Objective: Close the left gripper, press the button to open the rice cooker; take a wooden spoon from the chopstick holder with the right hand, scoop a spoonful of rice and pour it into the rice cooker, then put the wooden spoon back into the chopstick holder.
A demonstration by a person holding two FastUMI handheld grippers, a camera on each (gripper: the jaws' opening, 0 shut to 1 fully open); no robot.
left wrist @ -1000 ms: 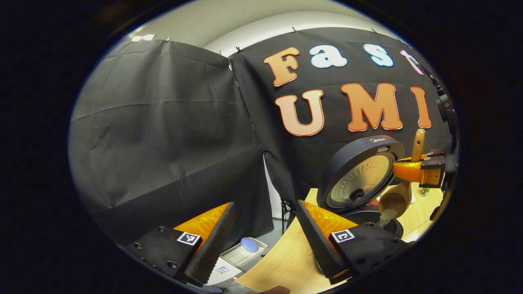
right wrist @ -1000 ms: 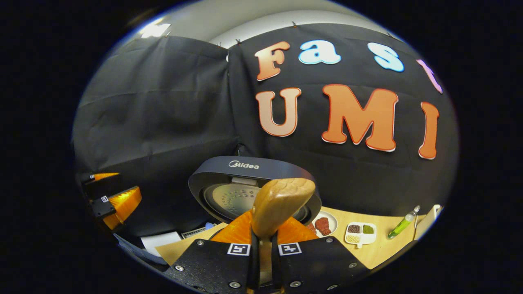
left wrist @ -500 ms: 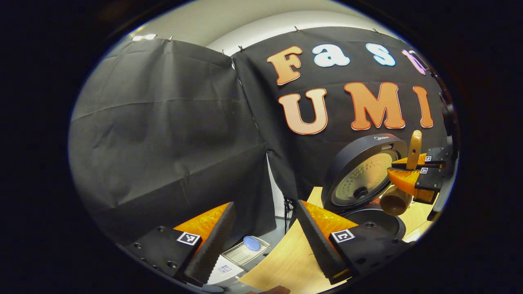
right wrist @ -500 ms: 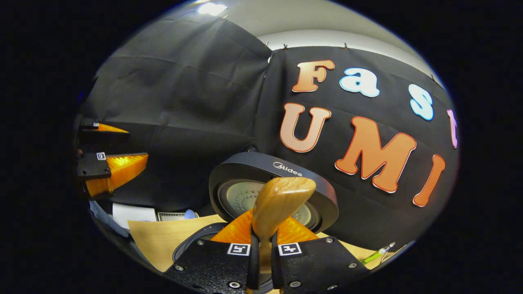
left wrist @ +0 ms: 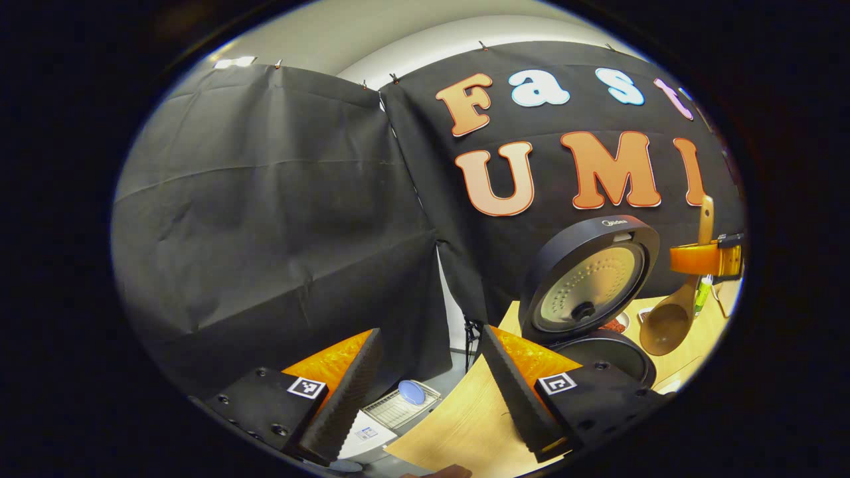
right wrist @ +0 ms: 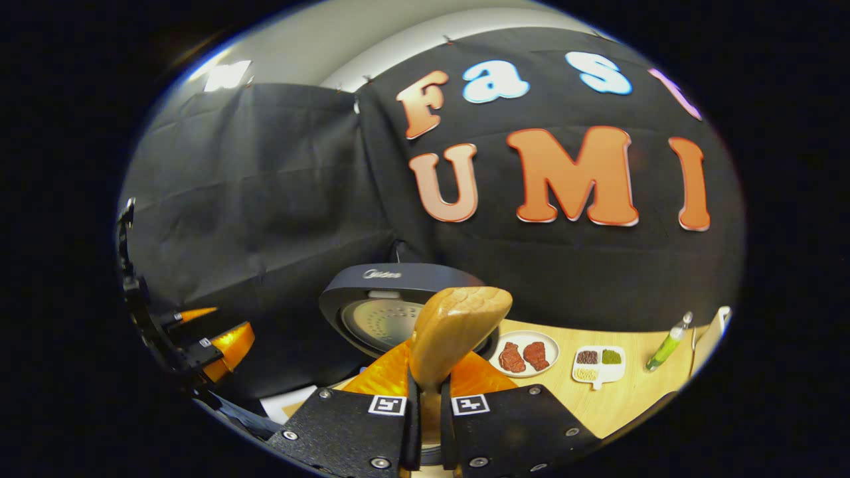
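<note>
Right gripper [right wrist: 425,398] clamped on the wooden spoon [right wrist: 455,335], both fingers pressing the handle; handle end rises just ahead of the camera. In the left gripper view the spoon hangs bowl-down off to the right of the cooker [left wrist: 591,292], above the table [left wrist: 465,425], and the bowl looks empty. Cooker lid stands open, pot mouth below it. Left gripper [left wrist: 425,392] idle, jaws wide apart, nothing between them, low over the table's near edge. Judgement: rice is poured, so the spoon is bound back for the chopstick holder, which I cannot make out here. Handling: spoon is light, stiff, smooth turned wood; likely a bit slick, and it could pivot in a two-point pinch since the bowl end is heavier. Present hold on the upper handle suits a bowl-first drop into a holder; keep it near upright so it doesn't swing. Plate of meat [right wrist: 528,355], divided dish [right wrist: 597,365] and green bottle [right wrist: 667,348] sit on the table behind the cooker.
</note>
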